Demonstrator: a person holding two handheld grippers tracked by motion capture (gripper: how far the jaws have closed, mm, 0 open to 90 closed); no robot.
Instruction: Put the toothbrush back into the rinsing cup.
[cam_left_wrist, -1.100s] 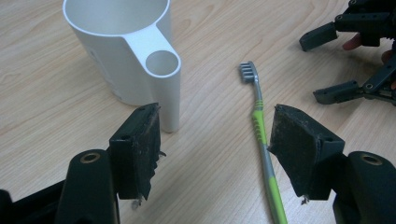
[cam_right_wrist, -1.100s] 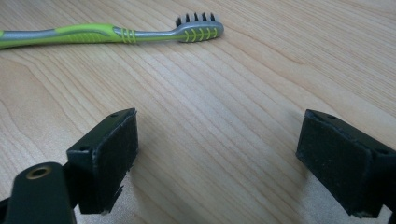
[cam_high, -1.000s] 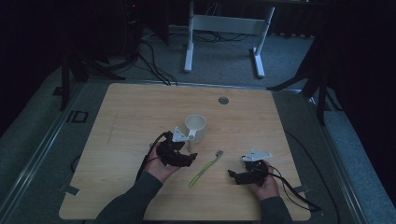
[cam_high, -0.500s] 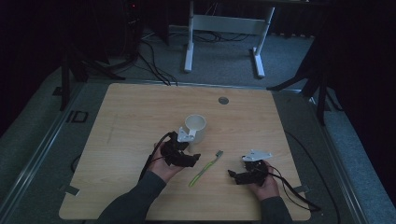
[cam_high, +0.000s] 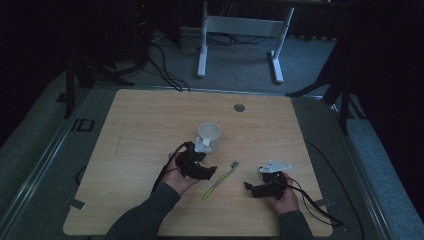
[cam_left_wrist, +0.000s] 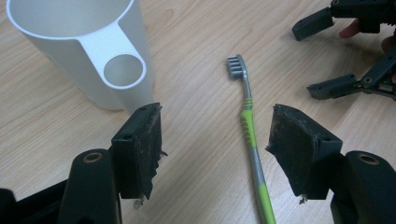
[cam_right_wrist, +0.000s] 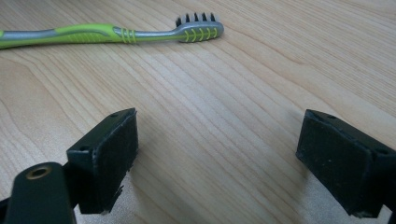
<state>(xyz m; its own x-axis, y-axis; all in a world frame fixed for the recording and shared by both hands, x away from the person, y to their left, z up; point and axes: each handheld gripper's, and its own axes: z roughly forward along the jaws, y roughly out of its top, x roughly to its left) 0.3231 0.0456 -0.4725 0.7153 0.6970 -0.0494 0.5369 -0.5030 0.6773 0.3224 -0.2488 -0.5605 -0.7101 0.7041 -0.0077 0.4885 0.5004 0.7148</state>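
Little has been shifted since the earlier frames: the left claw (cam_high: 209, 171) has been drawn slightly back from the cup (cam_high: 209, 135), while the right claw (cam_high: 248, 188) has been kept where it was. Both claws are held wide with nothing between the pads. The toothbrush (cam_left_wrist: 249, 130) is lying flat on the bench (cam_high: 150, 120), just ahead of the left claw and partly between its jaws, nearer the right-hand one; the cup stands just beyond the left-hand jaw. From the right claw, the toothbrush (cam_right_wrist: 116, 32) is seen well ahead, lying crosswise. Its long axis runs away from the left claw, with the bristled head at the far end, bristles up, and the green handle end nearest the claw. It can be judged light, stiff and thin, with a smooth plastic handle that may slip or roll under the pads. The best hold is judged to be across the thicker green grip section, near the middle, with the pads closed low against the bench.
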